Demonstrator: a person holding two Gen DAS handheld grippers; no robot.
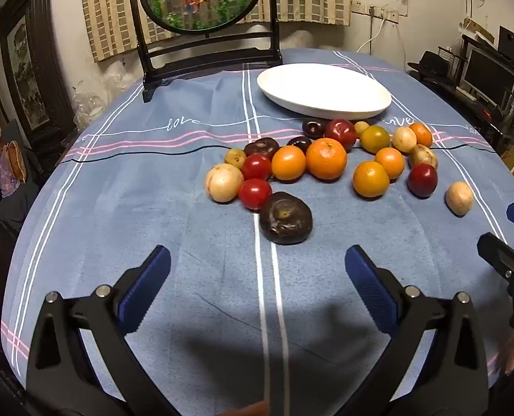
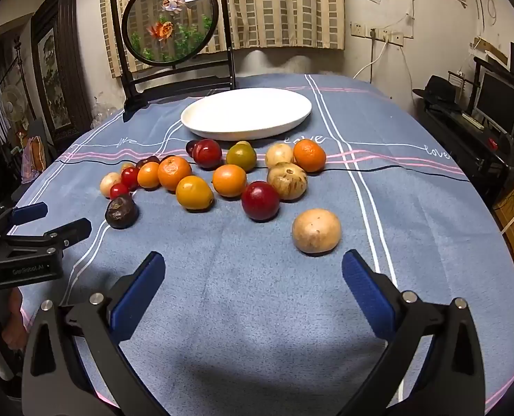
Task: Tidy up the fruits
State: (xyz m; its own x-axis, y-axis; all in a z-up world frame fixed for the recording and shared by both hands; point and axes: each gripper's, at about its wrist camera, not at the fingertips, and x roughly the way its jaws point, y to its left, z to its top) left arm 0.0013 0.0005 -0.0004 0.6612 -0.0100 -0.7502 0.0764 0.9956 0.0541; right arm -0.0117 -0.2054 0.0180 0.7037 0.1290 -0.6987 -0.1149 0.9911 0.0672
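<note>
Both grippers idle above the near edge of the table: left gripper [image 1: 257, 277] and right gripper [image 2: 253, 280] each have fingers spread wide, nothing between them. Fruits sit loose on the blue tablecloth [image 1: 187, 242], bunched mid-table, just near of the empty white plate [image 1: 323, 90]. Nearest to the left gripper is the dark purple fruit [image 1: 285, 217]; nearest to the right is the lone tan fruit [image 2: 316, 230], apart from the pile at its near right. Handling guess: all are small, light, round, so they'll likely roll if nudged; the smooth red ones [image 2: 259, 200] look slick, the oranges [image 1: 326, 158] grippier with some give. Take each across its widest part, pads on opposite sides, modest squeeze to avoid bruising. Start with the isolated ones; the cluster's touching neighbours leave little finger room.
</note>
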